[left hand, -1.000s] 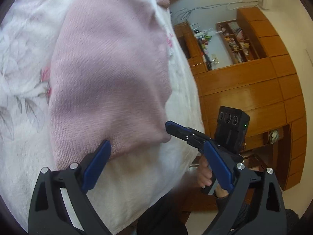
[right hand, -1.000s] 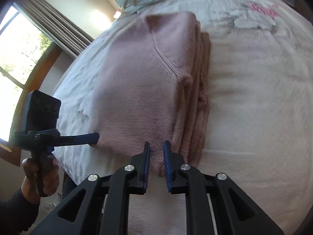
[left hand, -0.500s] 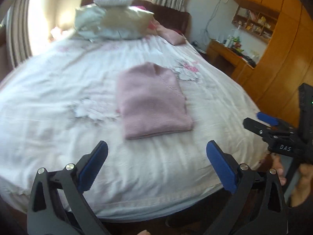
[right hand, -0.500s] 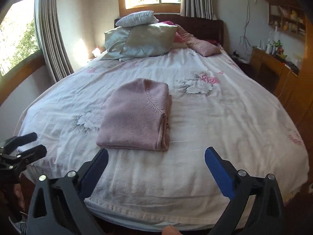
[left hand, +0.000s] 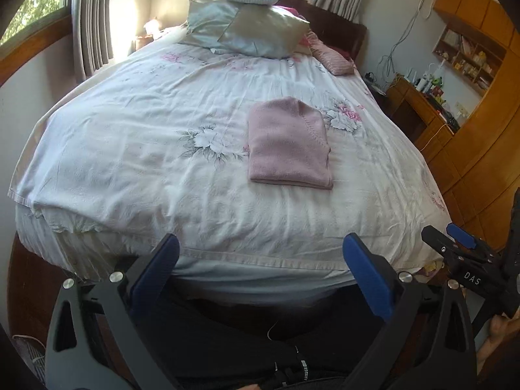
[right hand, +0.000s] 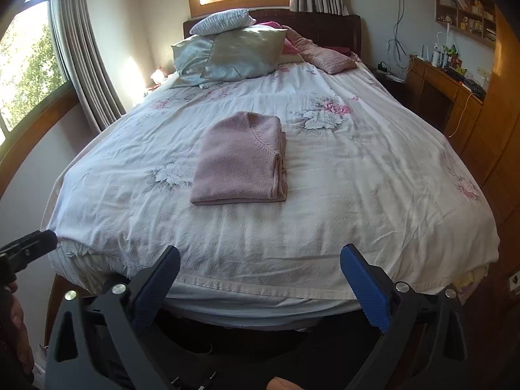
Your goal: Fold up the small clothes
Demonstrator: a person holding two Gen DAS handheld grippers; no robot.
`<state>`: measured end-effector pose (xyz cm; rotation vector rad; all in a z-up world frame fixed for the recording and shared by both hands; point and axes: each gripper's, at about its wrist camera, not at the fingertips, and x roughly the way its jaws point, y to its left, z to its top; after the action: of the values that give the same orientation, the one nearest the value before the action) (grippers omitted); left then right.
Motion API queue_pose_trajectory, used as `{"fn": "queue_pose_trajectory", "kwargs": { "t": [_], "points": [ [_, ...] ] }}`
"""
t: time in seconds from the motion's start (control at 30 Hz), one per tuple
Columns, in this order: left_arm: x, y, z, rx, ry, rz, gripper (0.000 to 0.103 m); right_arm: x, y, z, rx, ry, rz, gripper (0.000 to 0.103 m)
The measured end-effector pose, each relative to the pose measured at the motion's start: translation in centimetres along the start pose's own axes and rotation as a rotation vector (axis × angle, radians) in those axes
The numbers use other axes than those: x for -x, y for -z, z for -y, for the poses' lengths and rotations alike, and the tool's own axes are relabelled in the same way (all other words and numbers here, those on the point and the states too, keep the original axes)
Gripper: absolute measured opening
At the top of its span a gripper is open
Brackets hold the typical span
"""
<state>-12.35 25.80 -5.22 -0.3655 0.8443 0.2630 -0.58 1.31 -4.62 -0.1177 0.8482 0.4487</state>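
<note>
Both grippers have pulled well back from the bed since a second ago, when they worked at the near edge of the pink knit; we now stand off the foot of the mattress.

From the left wrist, we see the left gripper [left hand: 260,263] with its blue pads spread wide and nothing between them, held low over the foot of the bed [left hand: 130,169]. The folded pink sweater [left hand: 287,144] lies flat on the floral sheet, right of the middle, well apart from us. The right gripper shows at the far right edge of this view.

From the right wrist, the right gripper [right hand: 260,265] is likewise fully spread and empty. The sweater [right hand: 240,159] sits as a neat rectangle, its stacked layers showing along its right side, with pillows [right hand: 230,53] well beyond it at the headboard.

We judge the knit soft, light and limp: it will sag and unfold if lifted by a single layer. Should it need moving, we would pinch all layers together at the two near corners. The fold looks finished.
</note>
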Motion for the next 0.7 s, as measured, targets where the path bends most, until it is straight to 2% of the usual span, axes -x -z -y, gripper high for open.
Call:
{"fn": "queue_pose_trajectory", "kwargs": {
  "t": [0.03, 0.1, 0.33, 0.7],
  "points": [
    [0.1, 0.1, 0.4, -0.008, -0.015, 0.008, 0.1, 0.5, 0.0, -0.2, 0.002, 0.016, 0.01, 0.099],
    [0.5, 0.3, 0.7, -0.008, 0.012, 0.008, 0.1, 1.2, 0.0, -0.6, -0.001, 0.036, 0.022, 0.099],
    [0.2, 0.4, 1.1, -0.02, 0.024, 0.004, 0.1, 2.1, 0.3, -1.3, 0.016, 0.089, 0.04, 0.099],
    [-0.7, 0.4, 1.4, -0.027, 0.019, -0.023, 0.1, 1.9, 0.3, -1.4, 0.017, 0.091, 0.042, 0.099]
  ]
}}
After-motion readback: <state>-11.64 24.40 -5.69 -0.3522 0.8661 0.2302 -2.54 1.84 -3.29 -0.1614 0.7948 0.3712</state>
